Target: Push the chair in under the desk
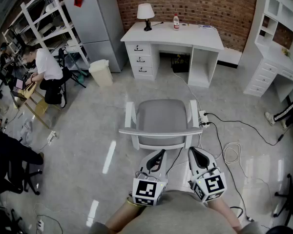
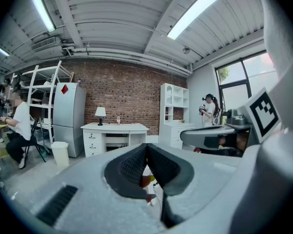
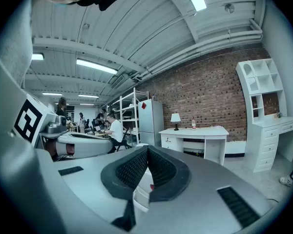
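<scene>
The chair (image 1: 161, 117), grey seat on a white frame, stands on the floor in the middle of the head view, its back rail (image 1: 158, 131) toward me. The white desk (image 1: 173, 37) is farther off against the brick wall, with a gap of floor between it and the chair. My left gripper (image 1: 161, 152) and right gripper (image 1: 192, 150) hover just behind the back rail, both shut and empty. The left gripper (image 2: 146, 145) points toward the desk (image 2: 115, 127) in its own view. In the right gripper view, the right gripper (image 3: 147, 147) likewise faces the desk (image 3: 195, 130).
A lamp (image 1: 145, 13) and a bottle (image 1: 176, 21) stand on the desk. A power strip with cables (image 1: 203, 118) lies right of the chair. A white bin (image 1: 101, 72) and fridge (image 1: 95, 26) are at the left, a white shelf unit (image 1: 278, 57) at the right. A seated person (image 1: 46, 69) works at far left.
</scene>
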Motion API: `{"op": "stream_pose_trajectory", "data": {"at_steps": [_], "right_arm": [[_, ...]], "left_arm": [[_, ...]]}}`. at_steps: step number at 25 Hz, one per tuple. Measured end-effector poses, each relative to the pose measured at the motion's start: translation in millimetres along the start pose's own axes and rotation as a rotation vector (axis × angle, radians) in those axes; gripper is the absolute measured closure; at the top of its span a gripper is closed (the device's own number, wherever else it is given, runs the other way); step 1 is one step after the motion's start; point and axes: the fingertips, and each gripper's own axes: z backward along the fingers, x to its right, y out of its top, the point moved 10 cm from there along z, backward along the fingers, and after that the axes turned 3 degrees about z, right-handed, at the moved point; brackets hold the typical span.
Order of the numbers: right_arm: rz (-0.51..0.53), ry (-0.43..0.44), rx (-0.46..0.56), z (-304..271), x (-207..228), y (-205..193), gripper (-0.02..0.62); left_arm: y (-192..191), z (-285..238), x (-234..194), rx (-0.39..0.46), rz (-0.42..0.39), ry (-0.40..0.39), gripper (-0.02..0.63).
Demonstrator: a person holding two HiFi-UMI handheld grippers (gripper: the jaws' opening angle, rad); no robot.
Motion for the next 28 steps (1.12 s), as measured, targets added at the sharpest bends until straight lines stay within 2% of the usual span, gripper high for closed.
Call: {"op": "stream_pose_trajectory", "data": {"at_steps": [11,20,28], "right_arm": [[-0.013,-0.022,0.021,-4,-3,3,0.588],[0.003,-0.002,0.008,-13,-11,5,0.588],[0.002,0.034,0.038,-30,-15,7,0.588]], "left_arm": [[7,-1,-14,0.021,0.014,0.022,0.595],[6,3,-26,0.014,0.006,0.025,0.595],[6,0,-41,0.010,0.004,0.037,0.595]]}}
